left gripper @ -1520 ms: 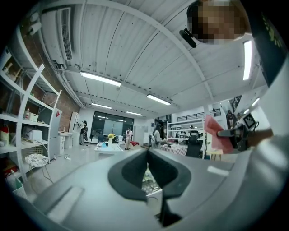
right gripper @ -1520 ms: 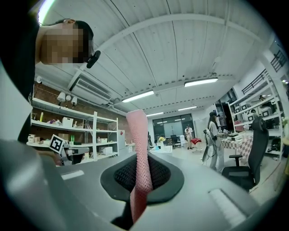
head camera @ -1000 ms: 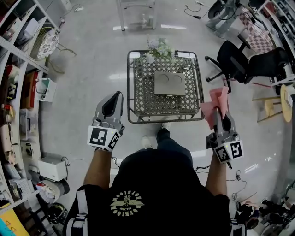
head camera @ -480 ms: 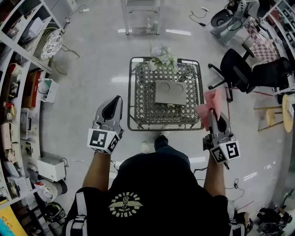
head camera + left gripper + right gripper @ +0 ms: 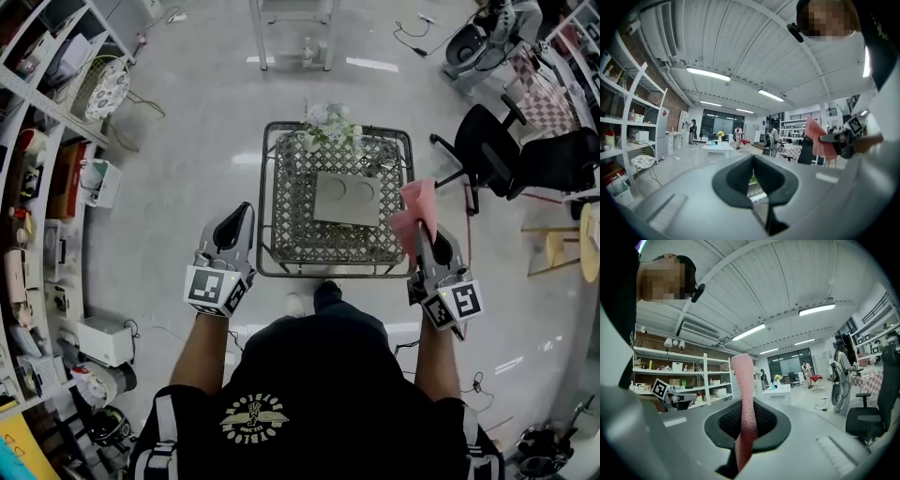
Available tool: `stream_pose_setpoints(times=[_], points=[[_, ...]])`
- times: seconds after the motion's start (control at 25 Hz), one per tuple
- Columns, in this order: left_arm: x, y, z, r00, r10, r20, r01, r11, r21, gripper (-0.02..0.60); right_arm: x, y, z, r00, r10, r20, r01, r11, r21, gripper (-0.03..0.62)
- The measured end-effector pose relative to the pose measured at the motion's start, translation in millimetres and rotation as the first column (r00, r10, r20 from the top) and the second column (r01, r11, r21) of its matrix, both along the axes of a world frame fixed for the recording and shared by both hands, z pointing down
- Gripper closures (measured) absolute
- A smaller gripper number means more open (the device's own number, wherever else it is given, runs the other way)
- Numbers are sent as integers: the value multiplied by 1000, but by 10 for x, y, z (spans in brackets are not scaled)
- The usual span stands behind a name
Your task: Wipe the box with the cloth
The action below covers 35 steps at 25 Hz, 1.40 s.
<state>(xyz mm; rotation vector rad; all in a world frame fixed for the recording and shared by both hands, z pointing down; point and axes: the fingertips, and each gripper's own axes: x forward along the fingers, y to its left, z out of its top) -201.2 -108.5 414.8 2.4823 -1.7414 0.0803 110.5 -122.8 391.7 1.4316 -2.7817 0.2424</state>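
A flat grey box [image 5: 347, 199] with two round dents lies on the lattice-topped table [image 5: 291, 225]. Right of the table's right edge my right gripper [image 5: 420, 231] is held in the air, shut on the pink cloth [image 5: 414, 212]. In the right gripper view the cloth [image 5: 744, 390] stands up from between the jaws of that gripper [image 5: 746, 405]. My left gripper [image 5: 245, 210] is shut with nothing in it, hanging left of the table's front left corner. The left gripper view looks level across the room over the left gripper [image 5: 753, 159] and catches the cloth [image 5: 816, 137].
A vase of flowers [image 5: 328, 124] stands at the table's far edge. Black office chairs [image 5: 525, 155] are at the right, shelving [image 5: 37, 187] with clutter runs down the left. A white table [image 5: 291, 28] stands beyond. People stand far off in the room [image 5: 774, 138].
The table now sits closer under the person. My right gripper with the cloth has come leftward toward the table's right edge. The left gripper has kept its pose.
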Motion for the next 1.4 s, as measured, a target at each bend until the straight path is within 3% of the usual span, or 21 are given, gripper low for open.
stream_pose_setpoints(times=[0.44,0.64,0.88,1.12,1.4], points=[[169,-436,431,1000,-24,11,24,996,-80,581,-121,-584,663,995,-90,-48,85,992,-94,579],[236,-609,600,999,-48,-19,45,992,-119,581,-346,-803,1096,980,-183,-78,169,973,-156,579],[225,-712,752,997,-79,-6,77,987,-138,581,-684,-1024,1693,958,-264,-109,231,941,-248,579],[140,-711,776,992,-127,4,126,977,-175,581,-999,-1270,2468,934,-325,-146,247,887,-390,579],[-22,-589,895,981,-188,40,192,957,-216,581,-1305,-1451,3508,923,-349,-161,189,777,-601,579]])
